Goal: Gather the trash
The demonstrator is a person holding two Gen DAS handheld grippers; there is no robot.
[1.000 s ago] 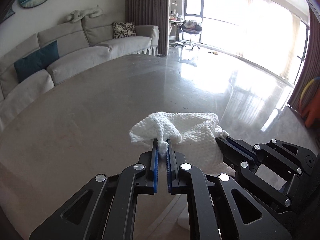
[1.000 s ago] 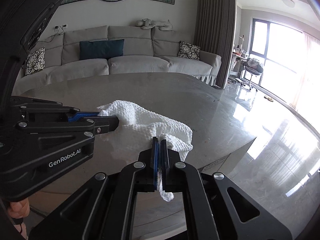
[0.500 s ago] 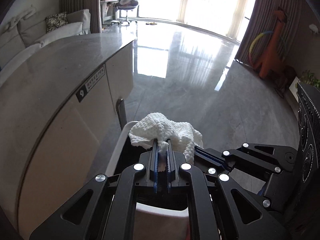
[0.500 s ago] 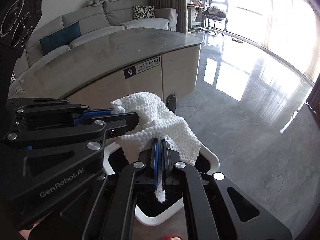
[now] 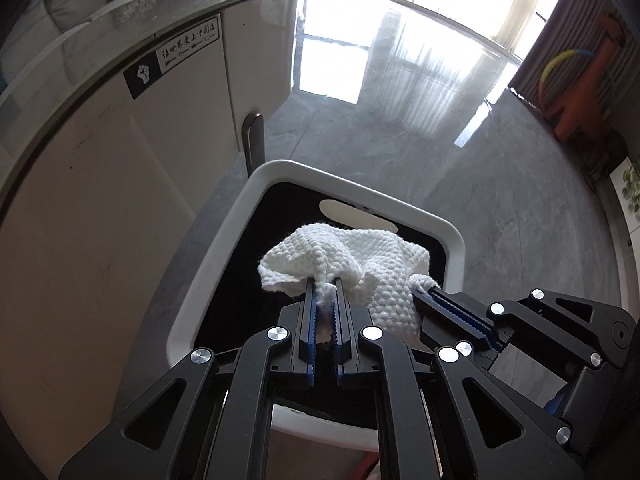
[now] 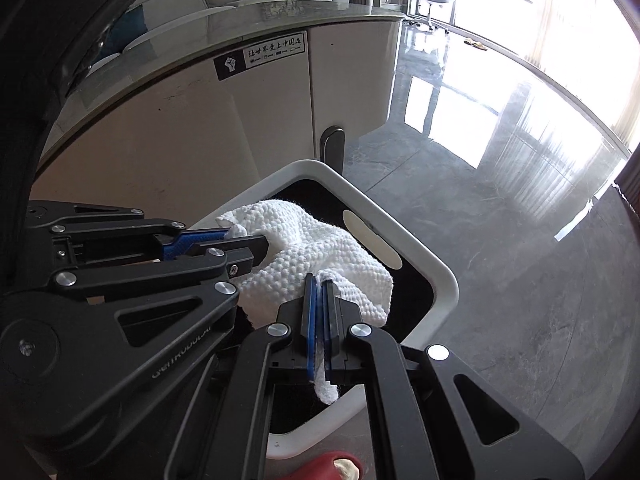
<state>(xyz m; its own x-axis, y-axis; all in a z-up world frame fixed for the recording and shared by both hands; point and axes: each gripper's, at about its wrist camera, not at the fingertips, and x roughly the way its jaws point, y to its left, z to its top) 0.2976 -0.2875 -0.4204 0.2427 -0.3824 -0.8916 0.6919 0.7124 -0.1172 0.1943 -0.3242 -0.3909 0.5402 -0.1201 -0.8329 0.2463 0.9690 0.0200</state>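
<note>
A crumpled white textured paper towel [image 5: 360,256] hangs between both grippers. My left gripper [image 5: 325,286] is shut on its left corner. My right gripper [image 6: 320,280] is shut on its right edge, with a tail of towel trailing back between the fingers; it also shows in the left wrist view [image 5: 424,290]. The towel [image 6: 320,252] is held over the dark opening of a white-rimmed trash bin [image 5: 224,240] standing on the floor. The bin rim [image 6: 436,268] also shows in the right wrist view, and the left gripper [image 6: 244,236] enters there from the left.
A beige counter cabinet [image 5: 100,168] with a grey top and a black sticker stands close behind the bin at left. A dark upright handle [image 5: 254,136] rises behind the bin. Glossy grey floor [image 5: 480,160] spreads to the right. A red slipper [image 6: 328,466] shows at the bottom.
Both grippers carried the towel off the tabletop, down past the counter edge, to right over the bin opening. Both stayed shut on the towel.
</note>
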